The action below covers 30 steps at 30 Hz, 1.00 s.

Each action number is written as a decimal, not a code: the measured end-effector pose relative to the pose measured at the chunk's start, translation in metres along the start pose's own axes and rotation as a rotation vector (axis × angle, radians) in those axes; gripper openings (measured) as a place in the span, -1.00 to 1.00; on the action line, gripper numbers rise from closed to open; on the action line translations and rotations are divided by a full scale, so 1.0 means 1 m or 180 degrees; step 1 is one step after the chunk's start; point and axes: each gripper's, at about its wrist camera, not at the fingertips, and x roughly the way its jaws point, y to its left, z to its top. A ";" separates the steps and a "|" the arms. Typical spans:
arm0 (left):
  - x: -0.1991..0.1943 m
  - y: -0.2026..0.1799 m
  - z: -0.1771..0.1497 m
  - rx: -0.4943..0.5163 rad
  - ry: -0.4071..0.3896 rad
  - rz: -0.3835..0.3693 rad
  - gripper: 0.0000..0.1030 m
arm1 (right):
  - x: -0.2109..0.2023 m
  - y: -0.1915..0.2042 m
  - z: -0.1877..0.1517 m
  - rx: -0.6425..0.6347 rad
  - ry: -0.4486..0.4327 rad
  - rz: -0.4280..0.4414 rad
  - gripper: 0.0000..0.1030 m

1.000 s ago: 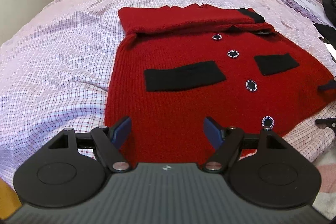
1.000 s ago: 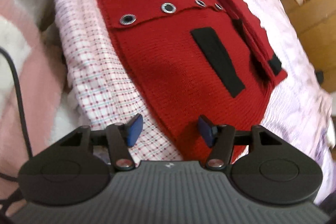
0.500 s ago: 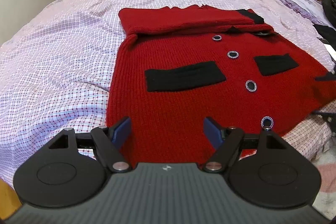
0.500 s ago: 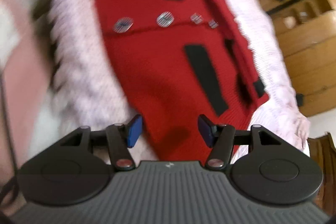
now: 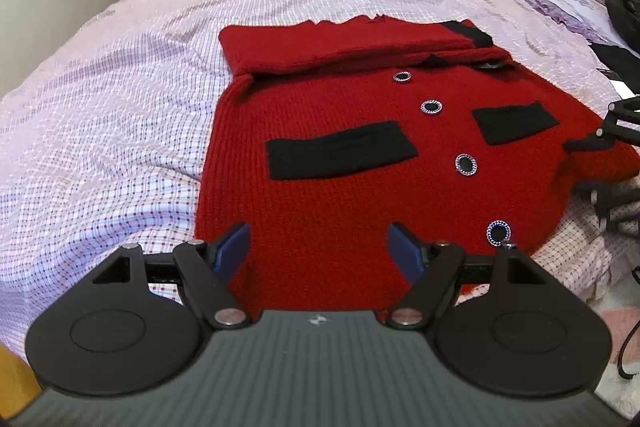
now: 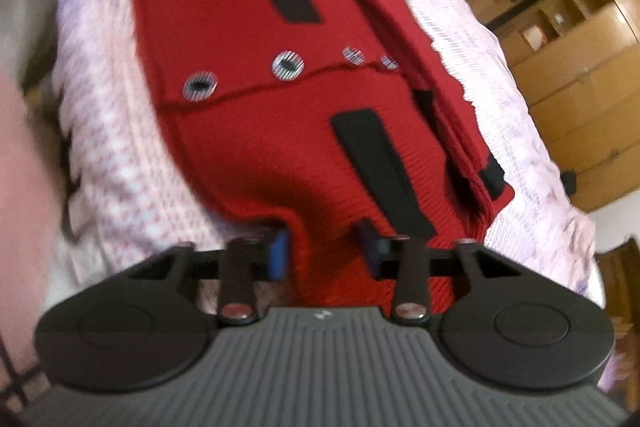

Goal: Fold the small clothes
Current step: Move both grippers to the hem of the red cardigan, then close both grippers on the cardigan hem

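We have the red cardigan [image 5: 360, 163] lying flat on the bed [image 5: 100, 107], our right gripper [image 6: 324, 247] fingers just closing on its edge, our left gripper [image 5: 320, 247] fingers wide apart, so next we lift and fold.

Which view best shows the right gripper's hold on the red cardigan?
The right wrist view: the right gripper, jaws just closing, has the red cardigan hem bunched between its pads, though blurred. The left wrist view shows only dark gripper parts at the cardigan's far right corner.
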 end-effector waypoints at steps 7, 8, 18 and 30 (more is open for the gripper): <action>-0.005 -0.008 0.000 0.0084 -0.0024 -0.0206 0.55 | -0.017 -0.028 0.008 0.0650 -0.0358 -0.0141 -0.83; -0.006 -0.010 0.000 0.0107 -0.0026 -0.0235 0.55 | -0.017 -0.032 0.009 0.0707 -0.0398 -0.0176 -0.83; -0.011 -0.031 -0.011 0.0438 -0.0017 -0.0436 0.55 | -0.020 -0.053 0.017 0.1146 -0.0536 -0.0359 -0.84; 0.016 -0.025 -0.022 0.0681 0.0117 0.0394 0.51 | -0.038 -0.051 0.003 0.1344 -0.0616 -0.0447 -0.84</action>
